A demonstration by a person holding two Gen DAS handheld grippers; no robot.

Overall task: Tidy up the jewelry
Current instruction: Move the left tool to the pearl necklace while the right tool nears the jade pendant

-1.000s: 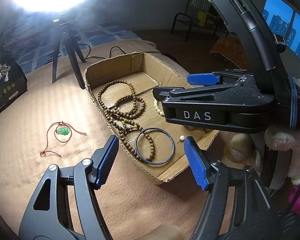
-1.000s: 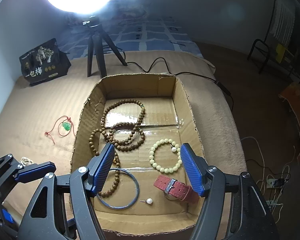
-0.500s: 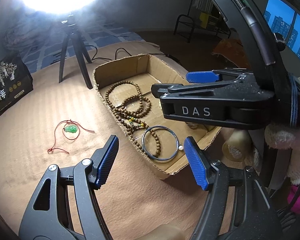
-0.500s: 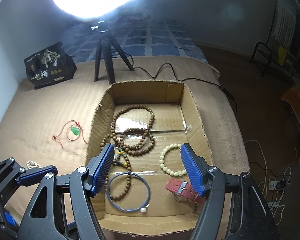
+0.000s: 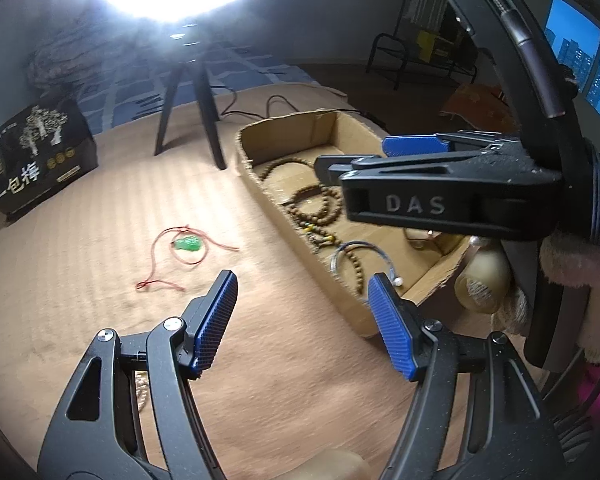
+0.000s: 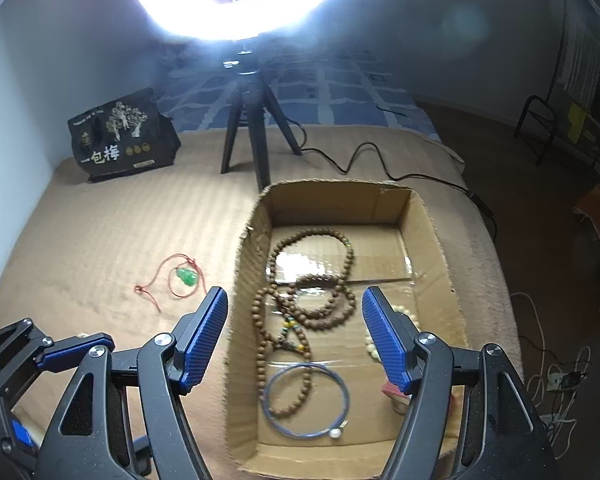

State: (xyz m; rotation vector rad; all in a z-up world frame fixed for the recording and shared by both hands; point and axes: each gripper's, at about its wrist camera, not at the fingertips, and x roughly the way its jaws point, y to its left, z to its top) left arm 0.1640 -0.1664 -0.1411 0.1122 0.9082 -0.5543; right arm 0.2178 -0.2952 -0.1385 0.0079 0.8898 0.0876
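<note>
A green jade pendant on a red cord lies on the tan blanket, left of the cardboard box; it also shows in the right wrist view. The box holds brown bead strands, a blue wire ring with a pearl, a cream bead bracelet and a red watch strap. My left gripper is open and empty above the blanket, in front of the pendant. My right gripper is open and empty over the box's near left side. A pale bead string lies behind the left finger.
A ring light on a black tripod stands behind the box, its cable trailing right. A black gift bag stands at the back left. The blanket's edge drops off right of the box, with cables on the floor.
Both grippers have drawn back and swung left. The left one now faces the blanket near the pendant instead of the box. The right one has shifted towards the box's left wall.
</note>
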